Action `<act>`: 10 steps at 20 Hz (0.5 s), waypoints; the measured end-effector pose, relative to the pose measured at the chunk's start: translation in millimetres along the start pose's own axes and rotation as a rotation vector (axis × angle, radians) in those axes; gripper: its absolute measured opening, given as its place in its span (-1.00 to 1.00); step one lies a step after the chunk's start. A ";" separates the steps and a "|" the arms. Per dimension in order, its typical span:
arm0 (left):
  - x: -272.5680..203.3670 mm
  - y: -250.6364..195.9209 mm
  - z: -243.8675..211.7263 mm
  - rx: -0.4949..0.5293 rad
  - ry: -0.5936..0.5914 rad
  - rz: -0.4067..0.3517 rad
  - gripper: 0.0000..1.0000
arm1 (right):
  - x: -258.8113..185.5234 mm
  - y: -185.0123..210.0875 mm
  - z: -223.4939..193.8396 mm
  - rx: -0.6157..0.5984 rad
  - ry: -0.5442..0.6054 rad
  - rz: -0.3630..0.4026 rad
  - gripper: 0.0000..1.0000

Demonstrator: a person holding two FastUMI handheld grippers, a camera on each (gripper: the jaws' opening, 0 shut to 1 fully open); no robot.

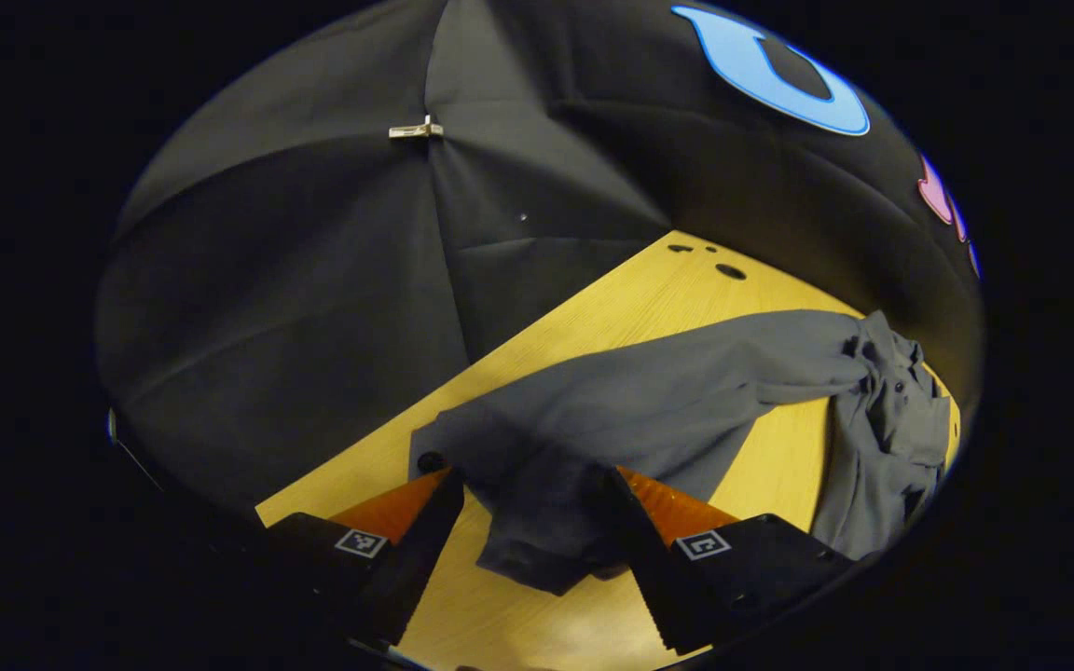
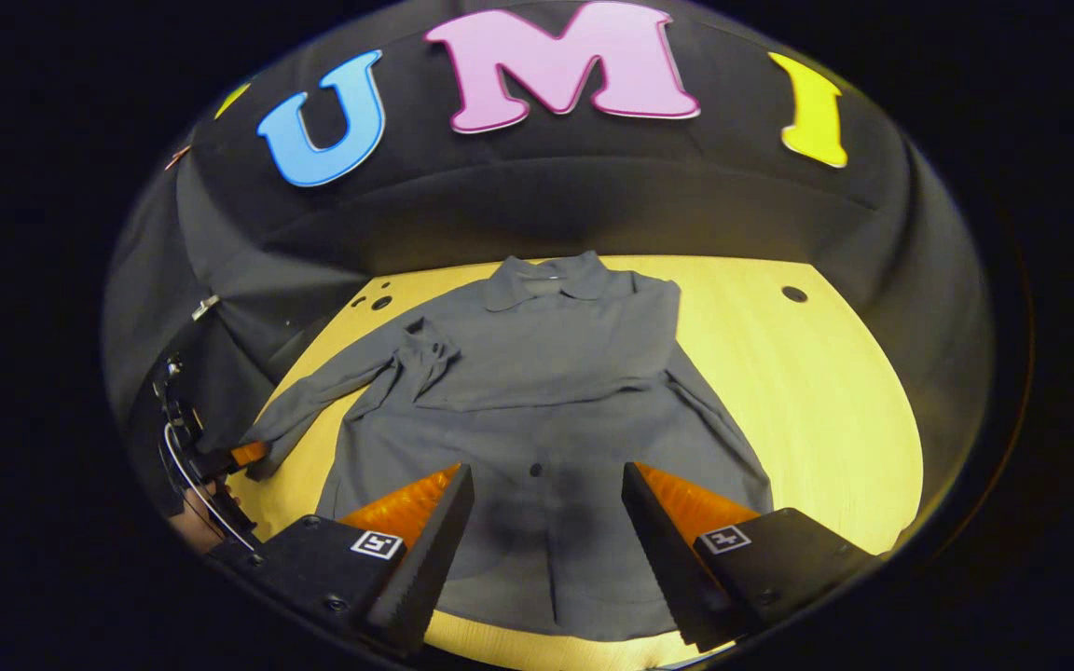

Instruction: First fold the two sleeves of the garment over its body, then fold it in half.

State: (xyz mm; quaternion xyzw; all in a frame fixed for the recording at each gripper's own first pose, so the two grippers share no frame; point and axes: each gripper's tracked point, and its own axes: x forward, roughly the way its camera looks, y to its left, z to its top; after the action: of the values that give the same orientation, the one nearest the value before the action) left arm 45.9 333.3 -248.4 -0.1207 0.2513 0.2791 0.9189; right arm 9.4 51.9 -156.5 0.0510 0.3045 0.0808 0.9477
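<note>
A grey button shirt (image 2: 537,373) lies flat on the yellow table (image 2: 826,391), collar (image 2: 546,275) at the far end. In the right gripper view, one sleeve (image 2: 323,391) stretches left to the left gripper (image 2: 243,455), and the other sleeve (image 2: 723,429) lies along the body's right side. My right gripper (image 2: 546,468) hangs open over the shirt's lower front, holding nothing. In the left gripper view, the sleeve (image 1: 649,391) runs from the bunched shirt body (image 1: 891,419) to its cuff (image 1: 537,531). The cuff lies between the wide-open fingers of my left gripper (image 1: 530,475).
The table has small round holes (image 2: 793,294) near its far corners, with another hole (image 1: 730,271) in the left gripper view. Black cloth walls stand close behind the table, with a metal clip (image 1: 416,130) on one seam. A hand (image 2: 192,522) holds the left gripper at the table's left edge.
</note>
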 end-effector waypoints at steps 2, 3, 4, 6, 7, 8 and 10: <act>1.4 -1.9 -4.2 0.046 0.001 -0.001 0.95 | -7.8 -7.6 -6.7 0.050 -0.002 -0.015 0.97; 1.5 -3.3 -0.5 0.084 -0.013 -0.008 0.96 | -10.9 -11.4 -9.9 0.068 -0.003 -0.022 0.97; 1.7 -5.1 0.0 0.122 -0.018 -0.018 0.96 | -12.8 -16.2 -13.0 0.081 -0.003 -0.032 0.97; 4.0 -10.3 0.4 0.181 -0.021 -0.045 0.89 | -14.9 -24.9 -22.1 0.102 0.005 -0.053 0.97; 6.0 -15.0 -0.4 0.193 -0.017 -0.071 0.85 | -16.8 -28.0 -24.6 0.115 0.006 -0.063 0.97; 4.0 -20.9 0.6 0.216 -0.011 -0.092 0.70 | -18.3 -30.2 -27.7 0.128 0.008 -0.070 0.98; 7.6 -28.1 1.3 0.300 -0.016 -0.126 0.42 | -22.8 -33.6 -33.8 0.144 0.014 -0.085 0.97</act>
State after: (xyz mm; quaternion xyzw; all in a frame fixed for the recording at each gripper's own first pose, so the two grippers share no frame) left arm 68.0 314.3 -249.0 0.0047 0.2749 0.1813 0.9442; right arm -24.6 16.3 -175.8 0.1055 0.3182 0.0186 0.9420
